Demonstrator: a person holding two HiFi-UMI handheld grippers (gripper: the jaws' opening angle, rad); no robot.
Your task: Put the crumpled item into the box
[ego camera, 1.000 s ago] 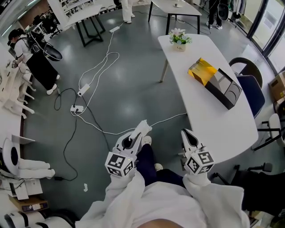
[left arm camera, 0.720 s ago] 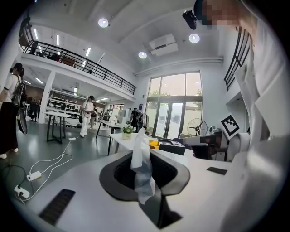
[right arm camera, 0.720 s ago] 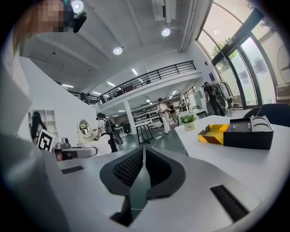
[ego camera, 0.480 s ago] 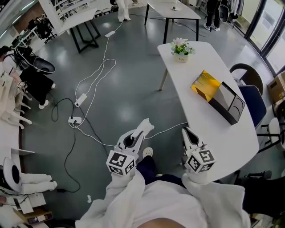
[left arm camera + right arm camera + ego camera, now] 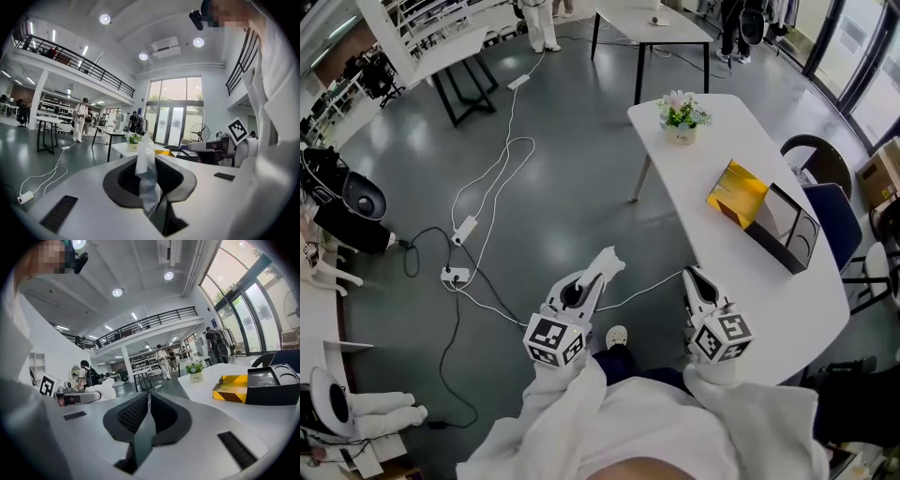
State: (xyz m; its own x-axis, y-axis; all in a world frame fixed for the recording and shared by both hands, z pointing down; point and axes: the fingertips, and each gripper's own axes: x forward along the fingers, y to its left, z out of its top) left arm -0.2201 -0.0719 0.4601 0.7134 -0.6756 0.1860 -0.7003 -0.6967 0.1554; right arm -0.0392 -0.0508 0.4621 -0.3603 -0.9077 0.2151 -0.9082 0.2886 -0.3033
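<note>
While the left tongs pinch the crumpled white item, it sticks up from between their tips, held over the floor | right tongs pressed together; nothing between them | box lies on the white bench; well apart from the item, beyond the right tongs

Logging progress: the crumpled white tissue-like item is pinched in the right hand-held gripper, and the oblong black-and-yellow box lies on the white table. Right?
Wrong side: the left gripper view shows the crumpled white tissue-like item pinched in the left hand-held gripper; the right hand-held gripper is shut, empty. The oblong black-and-yellow box does lie on the white table.
</note>
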